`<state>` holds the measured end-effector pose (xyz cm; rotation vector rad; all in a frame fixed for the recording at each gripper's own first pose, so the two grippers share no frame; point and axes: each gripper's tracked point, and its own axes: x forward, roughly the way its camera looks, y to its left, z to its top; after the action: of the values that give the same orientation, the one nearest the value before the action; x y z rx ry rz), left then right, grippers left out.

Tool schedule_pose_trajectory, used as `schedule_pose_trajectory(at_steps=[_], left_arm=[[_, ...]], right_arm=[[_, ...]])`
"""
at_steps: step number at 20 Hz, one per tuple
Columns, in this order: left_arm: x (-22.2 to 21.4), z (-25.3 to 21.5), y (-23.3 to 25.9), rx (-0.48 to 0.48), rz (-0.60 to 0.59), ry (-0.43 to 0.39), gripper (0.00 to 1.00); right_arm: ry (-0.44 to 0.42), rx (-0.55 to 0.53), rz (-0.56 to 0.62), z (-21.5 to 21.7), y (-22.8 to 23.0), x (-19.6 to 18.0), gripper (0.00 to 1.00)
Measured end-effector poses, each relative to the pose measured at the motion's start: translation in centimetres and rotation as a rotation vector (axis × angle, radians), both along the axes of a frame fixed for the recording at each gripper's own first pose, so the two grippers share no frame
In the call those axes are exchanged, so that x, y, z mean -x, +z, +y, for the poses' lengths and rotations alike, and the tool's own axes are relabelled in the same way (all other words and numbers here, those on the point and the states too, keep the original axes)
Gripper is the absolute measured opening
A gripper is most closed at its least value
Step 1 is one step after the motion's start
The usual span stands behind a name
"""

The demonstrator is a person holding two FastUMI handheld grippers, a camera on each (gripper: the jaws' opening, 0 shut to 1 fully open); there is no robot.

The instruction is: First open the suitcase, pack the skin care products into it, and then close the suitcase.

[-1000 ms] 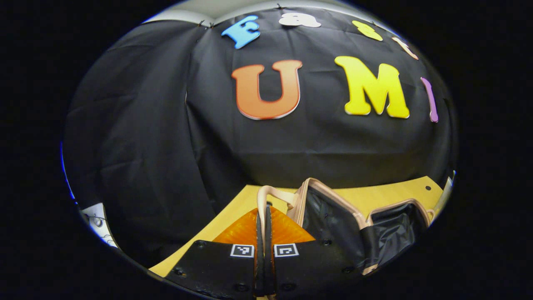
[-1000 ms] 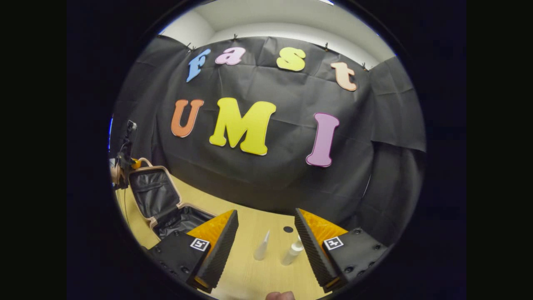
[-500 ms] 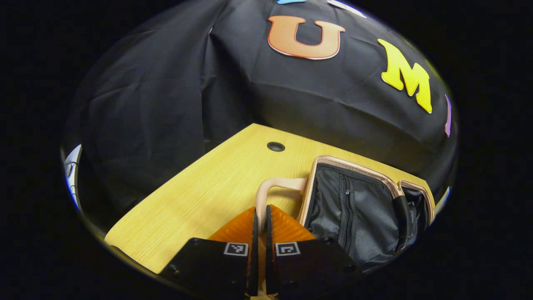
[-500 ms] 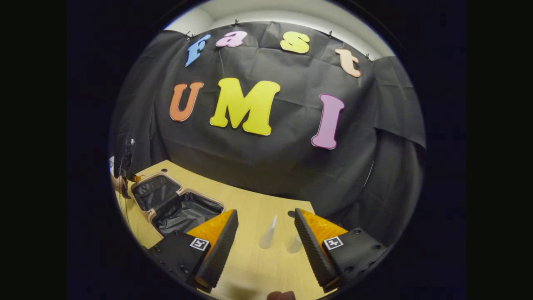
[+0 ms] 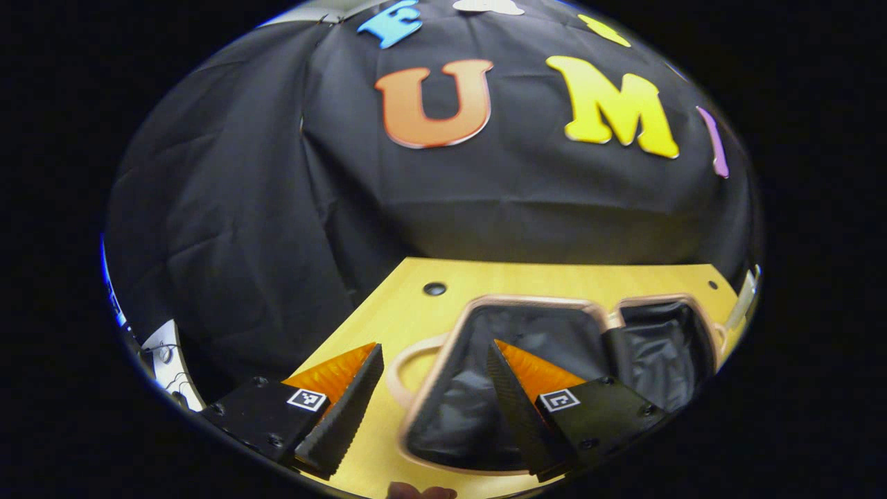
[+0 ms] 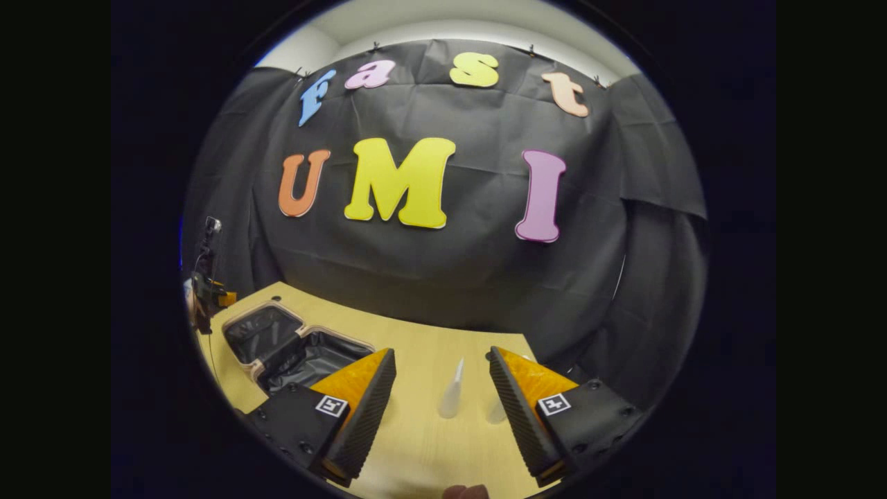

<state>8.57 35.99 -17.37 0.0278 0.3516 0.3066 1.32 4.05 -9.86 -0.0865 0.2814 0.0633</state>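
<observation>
The pink suitcase [image 5: 527, 301] lies open on the wooden table, both black-lined halves flat. Its lid half is nearest me, with the pink handle [image 5: 396, 366] resting on the table. My left gripper [image 5: 434, 344] hovers open just above that handle and lid edge, holding nothing. In the right gripper view the suitcase [image 6: 267, 331] sits at the left. A white cone-topped tube [image 6: 452, 391] and a small white bottle [image 6: 496, 410] stand upright ahead. My right gripper [image 6: 442, 353] is open around them without touching; its right finger hides part of the bottle.
The yellow wooden table [image 6: 416, 443] ends at the black cloth wall behind. It has small round cable holes [image 5: 434, 288]. The left gripper and the hand holding it [image 6: 206, 296] show at the far left of the right gripper view.
My left gripper has let go of the suitcase handle and opened. The lid has swung down from upright to flat on the table. The right gripper has barely moved.
</observation>
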Motion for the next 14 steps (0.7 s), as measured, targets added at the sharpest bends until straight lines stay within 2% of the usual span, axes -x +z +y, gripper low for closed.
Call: schedule_pose_trajectory(at_steps=[4, 6, 10, 14], left_arm=[[1.3, -12.0, 3.6, -0.005, -0.054, -0.078, 0.95], [1.2, -18.8, 4.1, 0.038, -0.076, -0.129, 0.96], [1.7, -31.5, 2.8, 0.094, -0.053, -0.291, 0.96], [0.8, -42.0, 1.1, 0.113, -0.044, -0.462, 0.96]], right_arm=[[-0.005, -0.023, 0.008, -3.6, -0.7, 0.9, 0.81], [-0.021, -0.030, 0.012, -6.1, -0.9, 1.4, 0.81], [-0.072, -0.014, 0.018, -12.0, -1.3, 1.9, 0.81], [-0.116, -0.003, 0.047, -16.6, -2.5, 2.8, 0.81]])
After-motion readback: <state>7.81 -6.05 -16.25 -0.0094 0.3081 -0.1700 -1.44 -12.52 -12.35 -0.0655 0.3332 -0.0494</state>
